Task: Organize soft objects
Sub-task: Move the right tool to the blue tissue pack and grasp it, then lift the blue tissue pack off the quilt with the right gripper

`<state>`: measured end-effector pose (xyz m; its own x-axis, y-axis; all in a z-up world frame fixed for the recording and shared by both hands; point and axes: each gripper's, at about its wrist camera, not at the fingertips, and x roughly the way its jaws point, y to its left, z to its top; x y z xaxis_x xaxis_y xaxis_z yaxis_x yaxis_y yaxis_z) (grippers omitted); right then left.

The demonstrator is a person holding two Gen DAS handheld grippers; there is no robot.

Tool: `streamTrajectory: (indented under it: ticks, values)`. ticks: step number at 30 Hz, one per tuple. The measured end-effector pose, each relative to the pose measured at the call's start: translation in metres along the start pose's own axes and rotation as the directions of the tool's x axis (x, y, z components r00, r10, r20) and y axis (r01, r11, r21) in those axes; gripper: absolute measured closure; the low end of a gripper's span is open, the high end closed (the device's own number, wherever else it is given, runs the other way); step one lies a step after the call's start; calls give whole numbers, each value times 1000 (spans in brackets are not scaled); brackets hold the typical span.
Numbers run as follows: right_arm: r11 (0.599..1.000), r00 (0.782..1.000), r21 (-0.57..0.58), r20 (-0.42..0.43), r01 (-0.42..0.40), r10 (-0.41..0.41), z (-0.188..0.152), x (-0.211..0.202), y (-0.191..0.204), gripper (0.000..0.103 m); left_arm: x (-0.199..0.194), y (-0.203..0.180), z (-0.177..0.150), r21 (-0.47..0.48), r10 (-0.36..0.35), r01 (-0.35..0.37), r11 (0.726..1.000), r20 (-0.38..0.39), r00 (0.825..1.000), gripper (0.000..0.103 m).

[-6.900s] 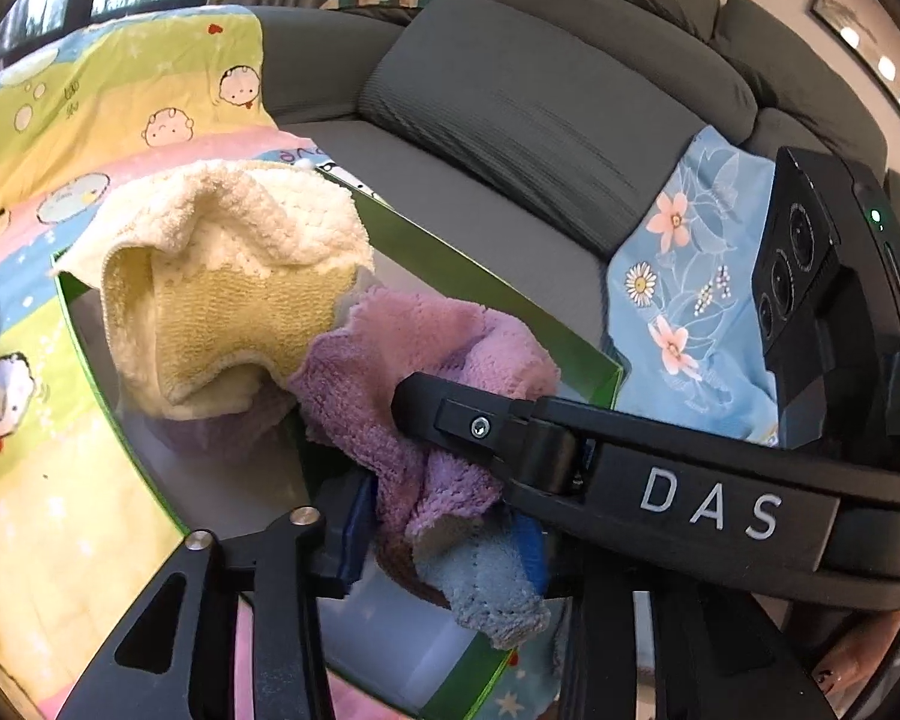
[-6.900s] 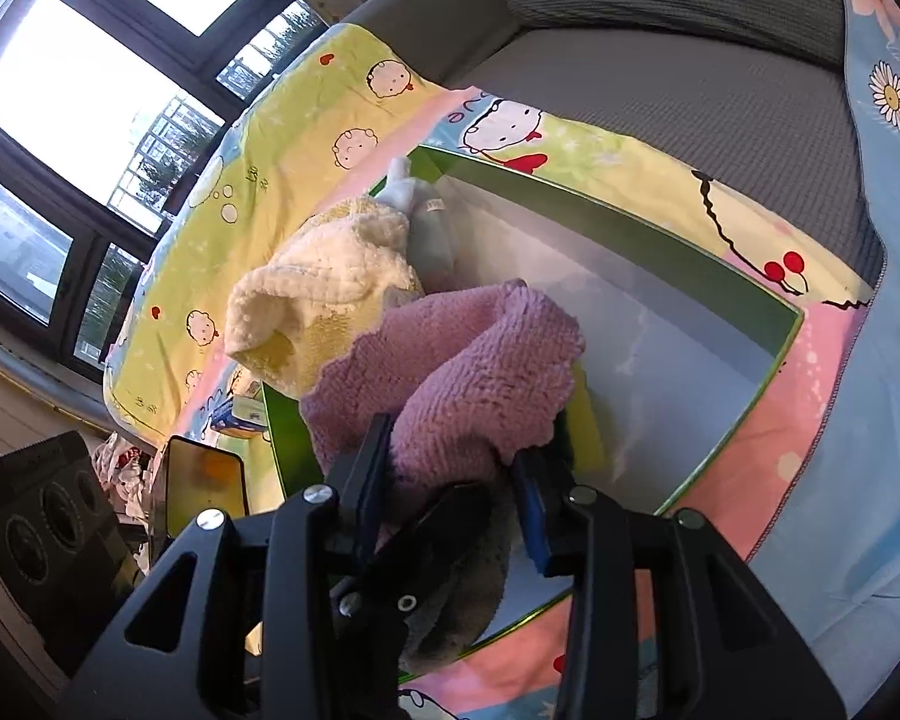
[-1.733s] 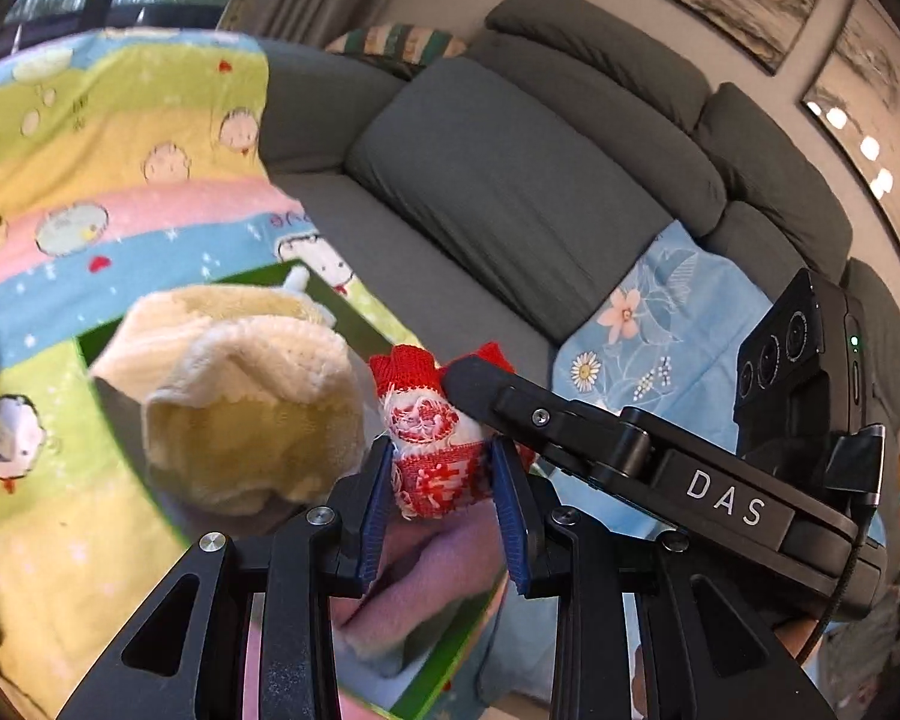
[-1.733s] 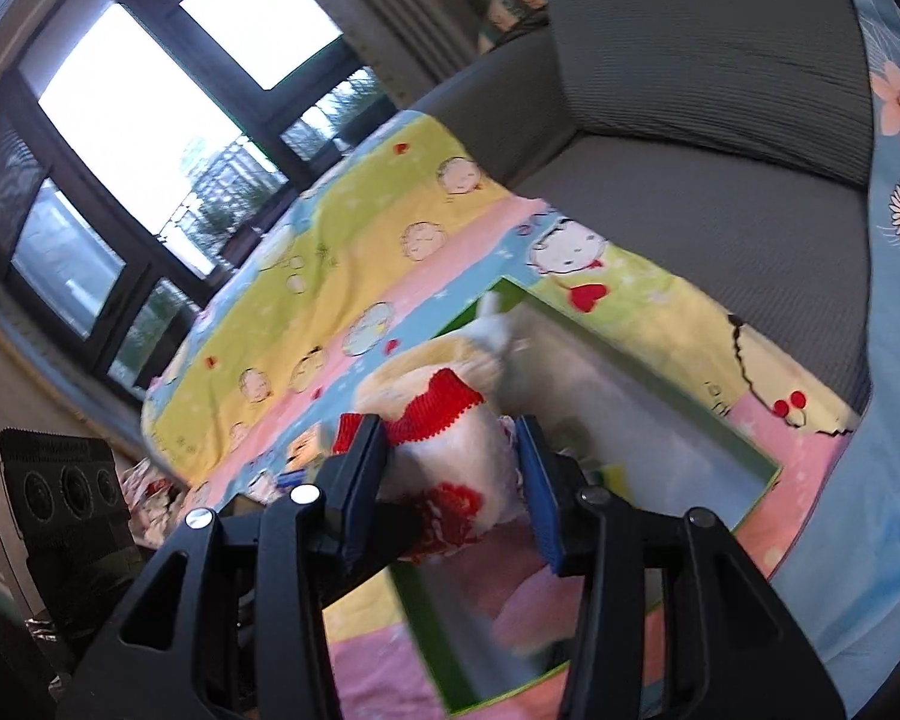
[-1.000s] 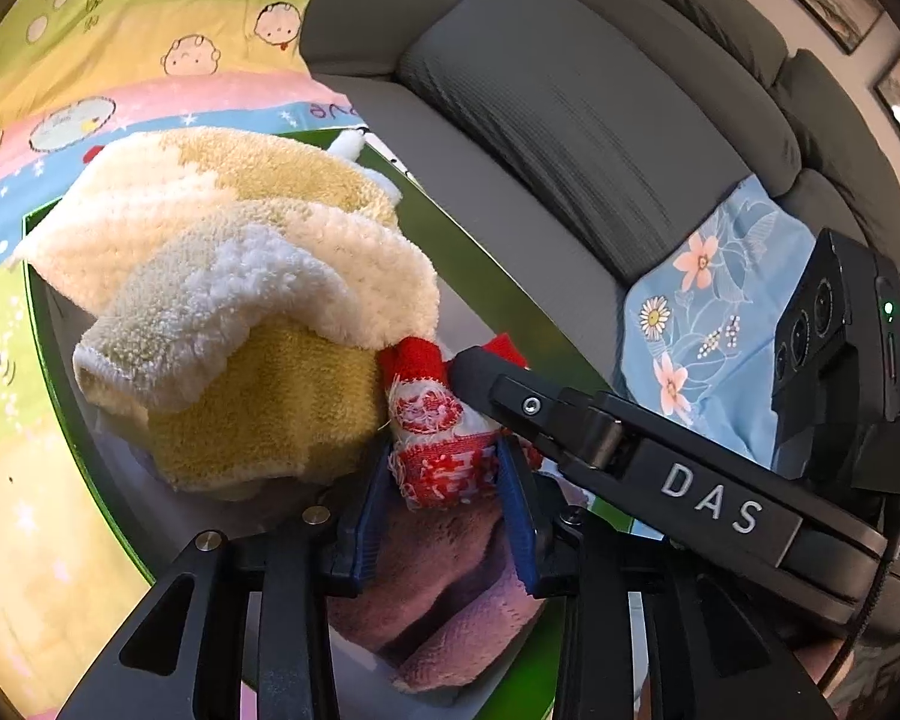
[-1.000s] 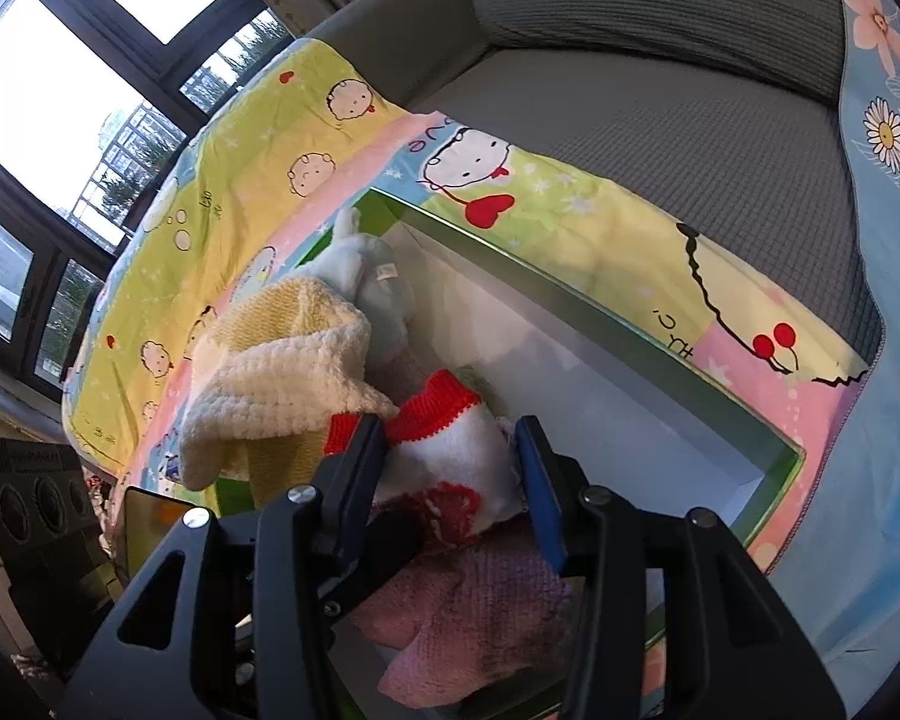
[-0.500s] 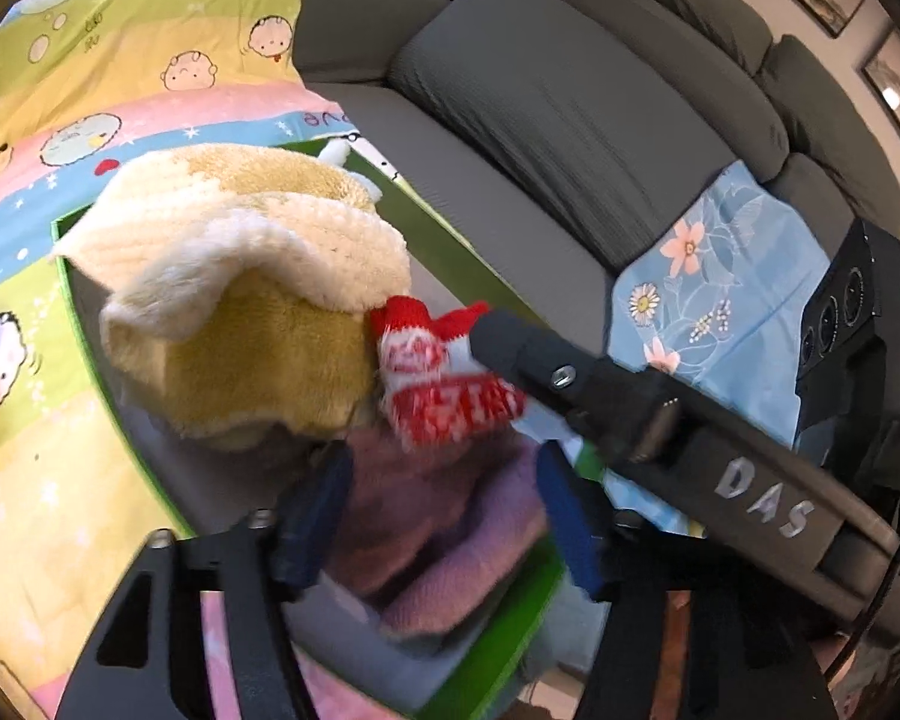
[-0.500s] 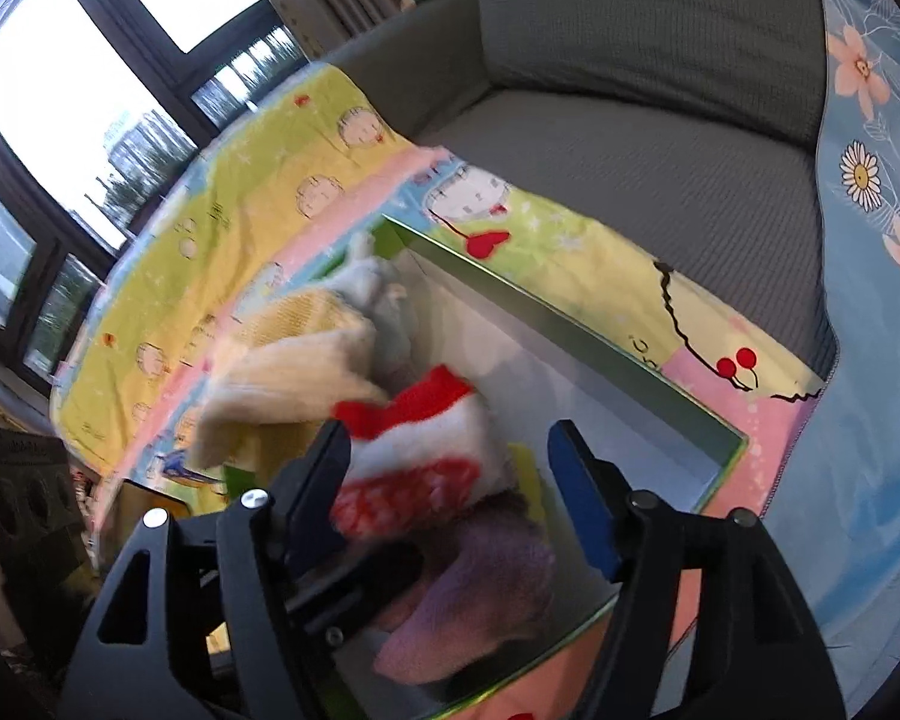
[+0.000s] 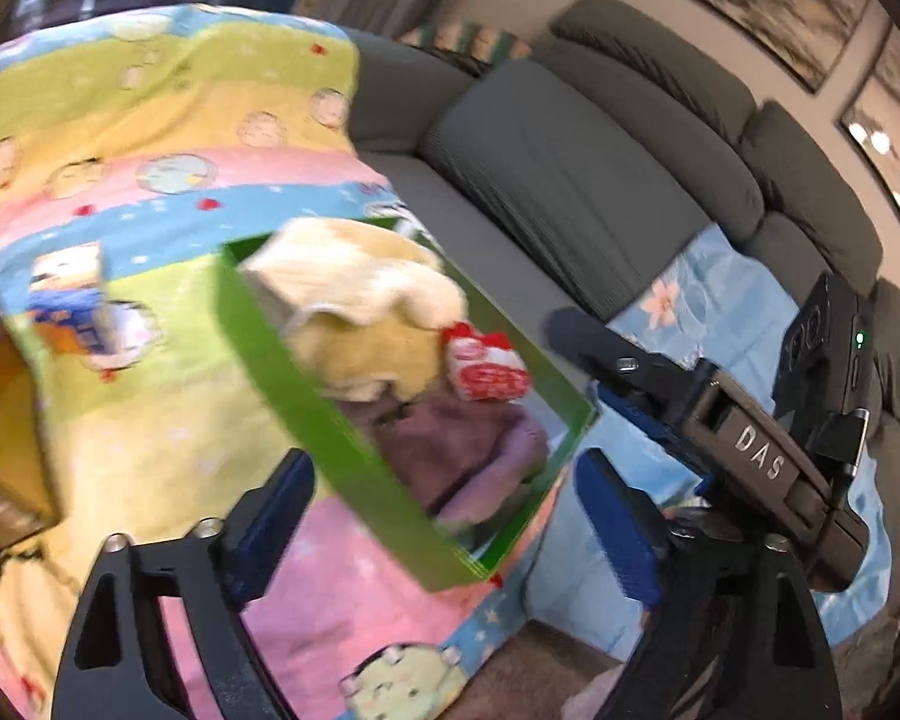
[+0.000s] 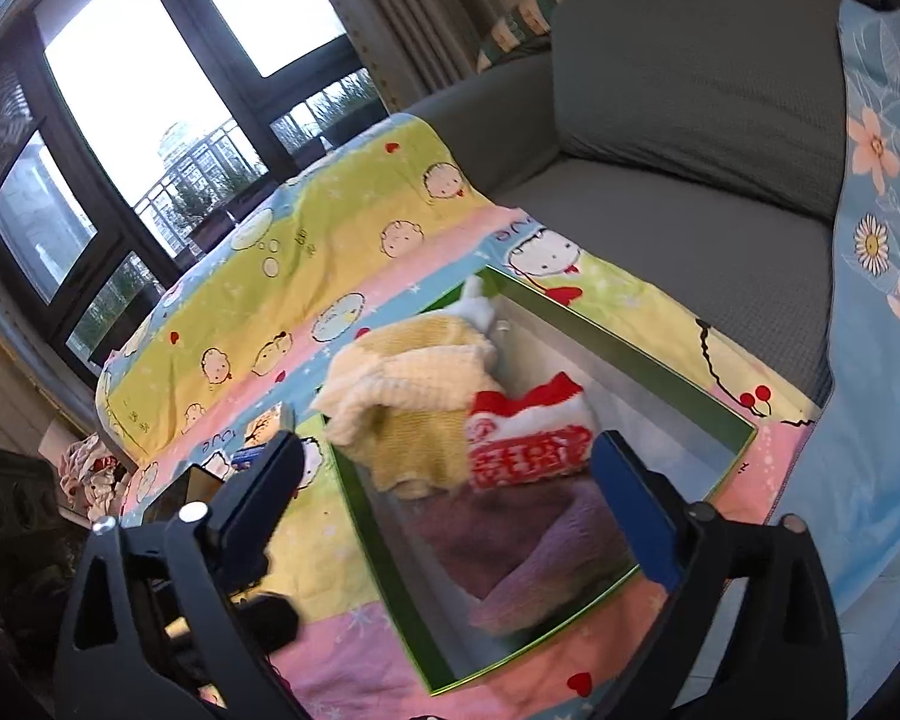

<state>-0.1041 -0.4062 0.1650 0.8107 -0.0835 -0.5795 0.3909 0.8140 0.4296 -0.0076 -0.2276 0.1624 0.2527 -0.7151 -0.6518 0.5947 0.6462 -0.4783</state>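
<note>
A green box (image 9: 342, 456) (image 10: 384, 546) sits on a cartoon-print blanket on the sofa. Inside it a red-and-white knitted sock (image 9: 486, 369) (image 10: 528, 438) lies on a purple towel (image 9: 456, 450) (image 10: 522, 546), beside a cream-yellow towel (image 9: 354, 306) (image 10: 414, 396). My left gripper (image 9: 444, 516) hangs above the box's near corner, its jaws opening wide with nothing pressed between them. My right gripper (image 10: 450, 510) is back from the box too, jaws opening, clear of the sock. The right gripper's body (image 9: 744, 450) crosses the left wrist view.
A small printed carton (image 9: 69, 300) (image 10: 264, 432) lies on the blanket (image 9: 150, 120) left of the box. Grey sofa cushions (image 9: 570, 180) and a blue floral cloth (image 10: 882, 240) lie to the right. Windows (image 10: 120, 90) stand behind.
Both grippers let go of the red-and-white sock, which now rests in the box. Both have opened wide and pulled up and back from the box.
</note>
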Motion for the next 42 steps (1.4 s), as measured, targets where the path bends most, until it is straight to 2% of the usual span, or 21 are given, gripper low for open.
streamTrajectory:
  ticks: [1,5,8,11,13,16,19,23,26,29,30,31,34,38,39,42]
  values:
    - [1000,1000,3,8,-4,4,-2,-3,3,2,-10,7,-4,-14,24,-23,1000,22,999,3]
    - [999,999,-4,-12,-35,35,-11,-3,14,2,-47,37,-22,-79,125,-118,990,89,988,3]
    - [997,997,-29,-46,-68,67,-17,1,28,2,-74,64,-40,-141,221,-203,969,133,966,3]
    - [991,990,-56,-84,-118,113,-22,6,49,2,-96,90,-57,-199,307,-277,940,145,940,3]
    - [983,981,-78,-112,-168,158,-24,12,66,2,-108,107,-68,-244,365,-323,914,153,918,3]
    - [969,965,-107,-168,-222,203,-26,28,95,2,-118,126,-82,-278,396,-348,895,143,907,3]
    - [955,943,-135,-242,-265,228,-28,57,127,8,-123,142,-93,-317,426,-370,873,129,895,3]
    - [959,924,-123,-324,-255,204,-31,105,159,22,-125,152,-103,-338,439,-379,861,118,891,3]
    - [973,904,-120,-407,-195,130,-29,158,177,30,-125,159,-110,-343,440,-383,857,102,892,3]
    - [984,874,-91,-477,-153,92,-26,197,183,30,-127,167,-114,-356,441,-383,852,94,893,3]
    - [989,857,-61,-509,-138,88,-26,215,184,30,-127,170,-114,-360,439,-382,851,90,894,3]
    - [990,849,-38,-520,-136,97,-25,223,185,30,-126,173,-115,-365,437,-381,850,84,895,3]
    - [993,827,3,-552,-122,103,-23,252,189,30,-124,180,-116,-367,434,-379,849,75,898,3]
    - [997,807,-10,-588,-82,61,-28,279,190,31,-121,187,-117,-381,430,-379,844,57,901,3]
    - [998,795,-8,-605,-69,50,-32,287,188,33,-121,188,-117,-381,427,-377,844,53,903,3]
    - [993,783,26,-613,-114,106,-34,294,183,39,-121,190,-118,-384,431,-380,841,51,901,3]
